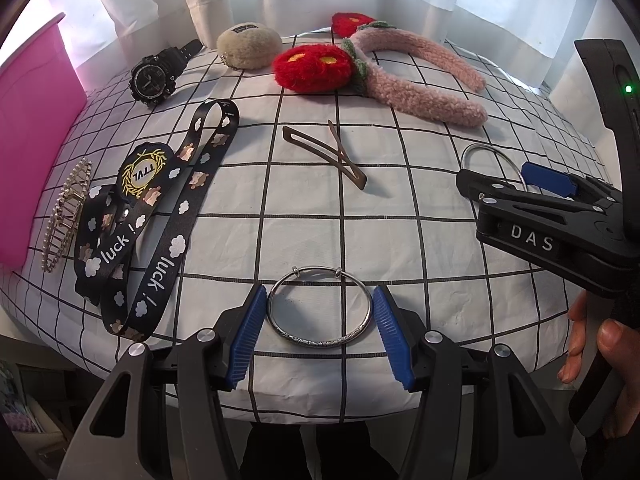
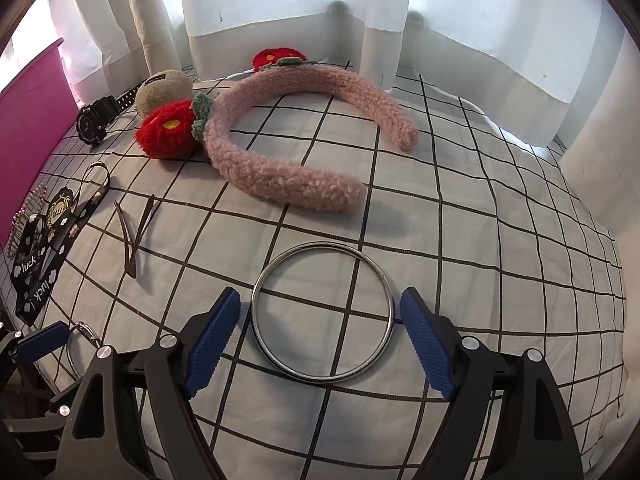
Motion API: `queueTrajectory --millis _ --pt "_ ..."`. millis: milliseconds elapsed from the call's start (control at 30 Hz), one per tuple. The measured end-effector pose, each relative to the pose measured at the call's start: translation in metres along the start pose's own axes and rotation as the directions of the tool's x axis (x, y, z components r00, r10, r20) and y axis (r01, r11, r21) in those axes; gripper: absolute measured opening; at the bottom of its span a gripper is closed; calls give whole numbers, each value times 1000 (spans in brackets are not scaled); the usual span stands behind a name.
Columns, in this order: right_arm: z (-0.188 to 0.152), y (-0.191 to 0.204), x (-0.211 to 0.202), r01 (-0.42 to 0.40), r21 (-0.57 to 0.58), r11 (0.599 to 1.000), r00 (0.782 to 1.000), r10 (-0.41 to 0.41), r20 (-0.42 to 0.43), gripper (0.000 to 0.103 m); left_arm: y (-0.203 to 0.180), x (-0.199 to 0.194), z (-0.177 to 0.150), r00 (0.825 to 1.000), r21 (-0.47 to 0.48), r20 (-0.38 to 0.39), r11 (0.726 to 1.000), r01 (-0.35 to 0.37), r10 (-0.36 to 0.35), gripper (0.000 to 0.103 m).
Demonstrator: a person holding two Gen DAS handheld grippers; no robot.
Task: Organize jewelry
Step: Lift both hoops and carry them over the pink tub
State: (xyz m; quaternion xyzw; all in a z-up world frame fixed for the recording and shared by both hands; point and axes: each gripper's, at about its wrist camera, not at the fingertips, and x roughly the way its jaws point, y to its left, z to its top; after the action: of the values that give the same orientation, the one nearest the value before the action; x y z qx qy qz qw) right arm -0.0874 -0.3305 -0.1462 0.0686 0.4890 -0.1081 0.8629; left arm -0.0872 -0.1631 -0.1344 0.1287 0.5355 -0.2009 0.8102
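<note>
A silver bangle with an engraved front [image 1: 319,307] lies flat on the checked cloth, between the open blue pads of my left gripper [image 1: 319,334]. A plain, larger silver bangle [image 2: 323,312] lies flat between the open pads of my right gripper [image 2: 320,344]. In the left wrist view the right gripper [image 1: 516,188] stands at the right over that plain bangle [image 1: 486,160]. In the right wrist view part of the left gripper [image 2: 44,338] and the engraved bangle [image 2: 78,344] show at the lower left. Neither bangle is lifted.
A pink fluffy headband with red flowers [image 1: 420,76], a beige plush pouch [image 1: 249,45], a black watch [image 1: 154,76], a brown hair clip [image 1: 326,152], a black "luck!" lanyard [image 1: 160,216] and a pearl hair clip [image 1: 66,216] lie on the cloth. A pink box [image 1: 28,128] stands at left. White curtains [image 2: 280,8] hang behind.
</note>
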Motion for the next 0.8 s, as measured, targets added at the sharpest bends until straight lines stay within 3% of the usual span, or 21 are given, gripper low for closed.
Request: queueTrajectory --millis 167,200,800 --pt "-2 0 -1 -7 -1 1000 1000 7 11 76 0 0 0 1000 0 1 1000 1 -1 54" --pt "-3 0 -2 -9 -2 1000 1000 9 14 71 0 0 0 1000 0 1 1000 0 0 54" --pt "-10 -2 -18 -25 -5 1000 999 26 24 71 8 -10 5 1000 -25 26 1000 -5 6 53"
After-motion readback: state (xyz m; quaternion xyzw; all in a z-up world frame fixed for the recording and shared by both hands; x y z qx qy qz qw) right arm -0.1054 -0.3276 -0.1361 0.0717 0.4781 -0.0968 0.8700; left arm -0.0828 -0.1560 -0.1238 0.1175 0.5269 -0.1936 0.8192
